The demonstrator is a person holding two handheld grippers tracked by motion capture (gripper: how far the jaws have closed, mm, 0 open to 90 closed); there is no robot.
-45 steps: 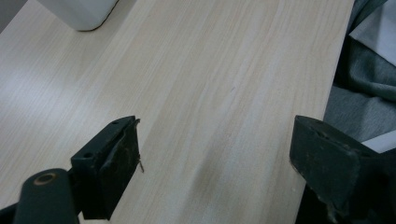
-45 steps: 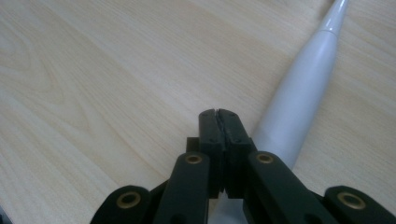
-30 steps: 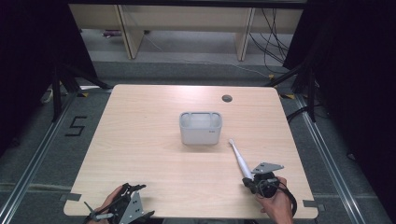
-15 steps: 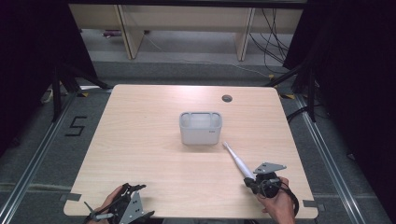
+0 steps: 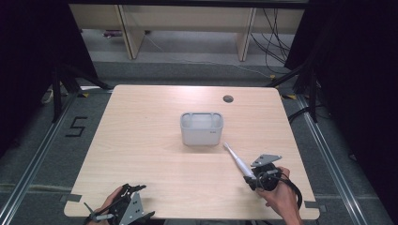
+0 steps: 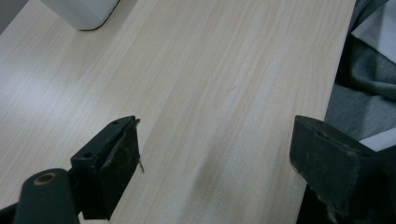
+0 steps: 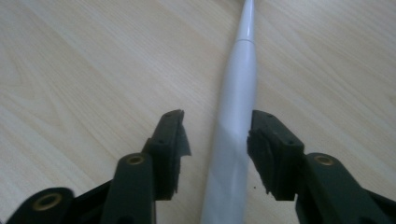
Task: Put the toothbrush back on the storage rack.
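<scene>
White electric toothbrush is lying near the table's right front corner; our right gripper has just been opening around it, our left gripper gaping wide, empty.

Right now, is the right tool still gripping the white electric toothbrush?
Apart. In the right gripper view the right tool, whose jaws have just been opening, straddles the toothbrush with table showing between each pad and the handle.

A white electric toothbrush and pale grey bin on a light wood-grain worktop; black gripper jaws.
</scene>
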